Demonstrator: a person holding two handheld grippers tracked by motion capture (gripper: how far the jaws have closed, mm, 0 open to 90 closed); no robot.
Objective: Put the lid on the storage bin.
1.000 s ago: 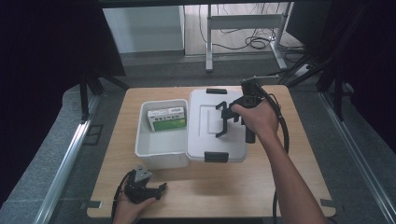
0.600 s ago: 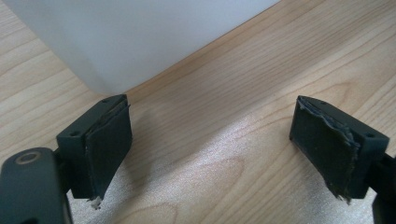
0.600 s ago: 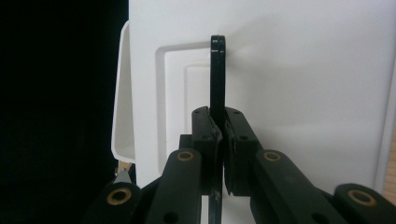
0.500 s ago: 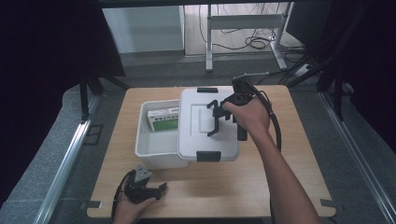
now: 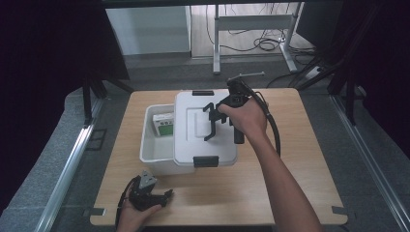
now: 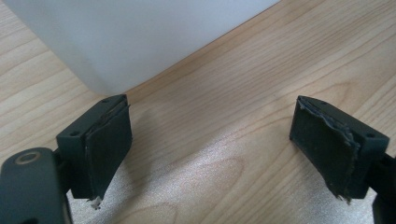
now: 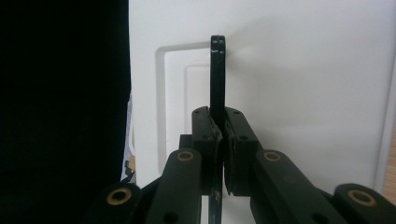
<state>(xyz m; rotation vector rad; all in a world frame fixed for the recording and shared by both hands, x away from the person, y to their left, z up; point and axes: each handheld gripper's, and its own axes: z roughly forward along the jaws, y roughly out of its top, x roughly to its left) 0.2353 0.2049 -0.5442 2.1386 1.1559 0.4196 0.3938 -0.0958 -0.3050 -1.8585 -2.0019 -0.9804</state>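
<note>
A white plastic bin stands on the wooden table with a green-and-white box inside at its back left. The white lid lies partly over the bin, leaving the left part uncovered. My right gripper is shut on the lid's black handle; in the right gripper view the pads pinch the thin handle above the lid. My left gripper rests open near the table's front edge, its pads wide apart beside the bin wall.
Black latches sit at the lid's far edge and near edge. Bare tabletop lies to the right of the bin. A metal rail runs along the left side, and desk legs and cables stand behind the table.
The right gripper has carried the lid leftward by its handle, so it now covers more of the bin. The left gripper has stayed where it was.
</note>
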